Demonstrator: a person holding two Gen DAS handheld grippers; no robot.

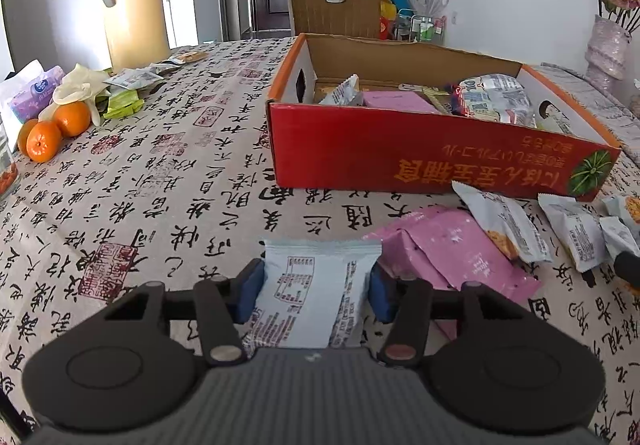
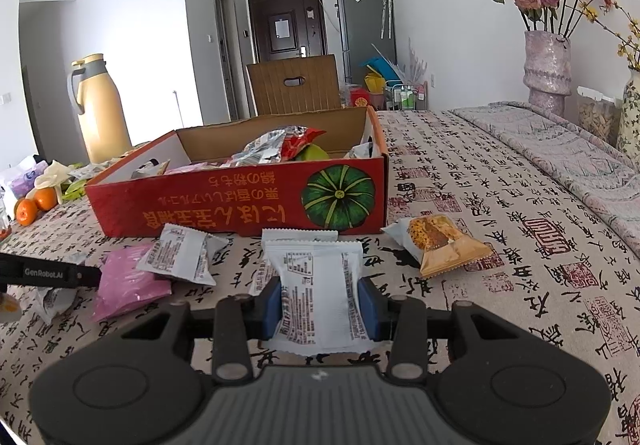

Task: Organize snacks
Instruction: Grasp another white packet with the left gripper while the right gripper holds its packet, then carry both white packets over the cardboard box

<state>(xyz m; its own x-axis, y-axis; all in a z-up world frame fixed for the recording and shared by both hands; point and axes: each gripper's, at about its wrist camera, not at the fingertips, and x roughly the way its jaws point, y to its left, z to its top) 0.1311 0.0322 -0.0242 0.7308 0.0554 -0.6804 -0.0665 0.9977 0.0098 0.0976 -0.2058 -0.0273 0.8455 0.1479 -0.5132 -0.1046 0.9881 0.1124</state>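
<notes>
My left gripper (image 1: 316, 293) has a white snack packet (image 1: 308, 273) between its blue pads, which touch both of its sides, low over the tablecloth. My right gripper (image 2: 320, 305) is shut on another white packet (image 2: 316, 277), pinched at the waist. Behind both stands the red cardboard box (image 1: 400, 149) (image 2: 224, 205), open at the top and partly filled with snacks. Loose on the cloth lie pink packets (image 1: 452, 249) (image 2: 128, 281), white packets (image 1: 504, 225) (image 2: 180, 253) and one with an orange picture (image 2: 436, 241).
A yellow thermos jug (image 1: 132, 5), oranges (image 1: 60, 129), a pale glove (image 1: 80, 85) and small wrappers sit at the far left. A wooden chair back (image 1: 332, 5) rises behind the box. A pink vase (image 2: 548, 73) with flowers stands at the far right.
</notes>
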